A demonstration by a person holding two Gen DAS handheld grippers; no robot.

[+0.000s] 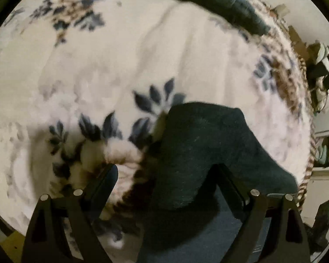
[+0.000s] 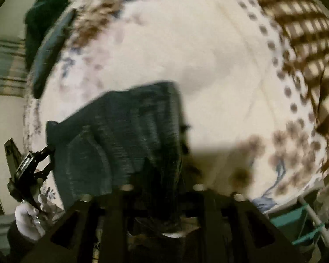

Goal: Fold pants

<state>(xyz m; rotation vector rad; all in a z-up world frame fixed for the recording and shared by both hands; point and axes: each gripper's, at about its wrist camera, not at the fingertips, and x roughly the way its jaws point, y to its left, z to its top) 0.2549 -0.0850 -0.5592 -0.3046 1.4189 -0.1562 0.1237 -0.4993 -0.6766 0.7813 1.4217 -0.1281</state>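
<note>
Dark teal pants hang and lie over the white floral blanket. In the left wrist view my left gripper stands open, its fingers wide apart, with pants cloth draped over the right finger. In the right wrist view the pants stretch from my right gripper to the left gripper, seen at the left edge in a white-gloved hand. My right gripper is shut on the pants cloth, which bunches dark between its fingers.
Another dark garment lies at the blanket's far edge; it also shows in the right wrist view. A brown checked cloth lies at the right. A teal rack stands beyond the bed edge.
</note>
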